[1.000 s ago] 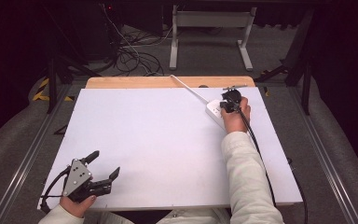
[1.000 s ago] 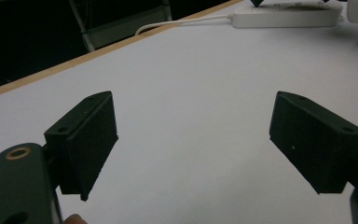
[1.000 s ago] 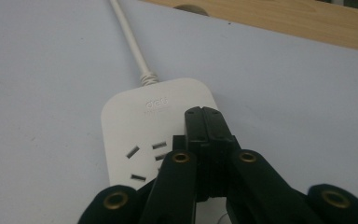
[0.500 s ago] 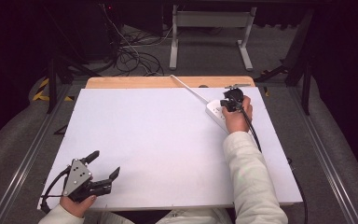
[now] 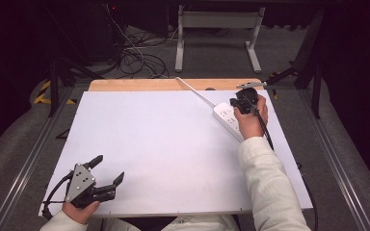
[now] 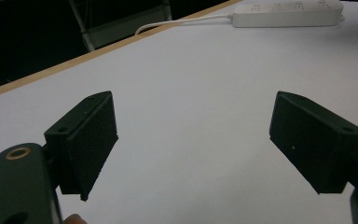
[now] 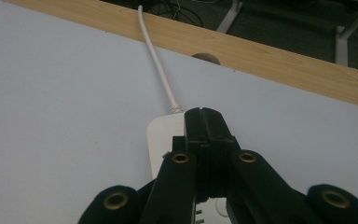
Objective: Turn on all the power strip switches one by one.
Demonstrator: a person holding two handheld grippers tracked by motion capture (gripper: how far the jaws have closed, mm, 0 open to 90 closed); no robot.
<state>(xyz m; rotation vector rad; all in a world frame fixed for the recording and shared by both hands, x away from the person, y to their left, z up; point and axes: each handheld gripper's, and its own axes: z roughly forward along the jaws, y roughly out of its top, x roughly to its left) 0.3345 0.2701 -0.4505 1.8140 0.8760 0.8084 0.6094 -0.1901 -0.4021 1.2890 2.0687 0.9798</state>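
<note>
Near the table's (image 5: 173, 144) far right corner, seen from above, the right gripper (image 5: 243, 103) is held over the strip (image 5: 224, 115). At the near left edge the left gripper (image 6: 193, 140) is rested, jaws wide apart and empty. Along the right gripper's (image 7: 205, 123) closed jaws, the strip's (image 7: 161, 137) end and cord (image 7: 156, 60) are seen. Pressed carelessly, the strip could probably be slid, its cord dragged.

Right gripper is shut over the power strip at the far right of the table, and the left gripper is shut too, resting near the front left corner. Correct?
One thing is off: the left gripper is open, not shut. The left gripper view shows its jaws wide apart over bare table. The rest holds: the right gripper is shut over the power strip at the far right.
</note>
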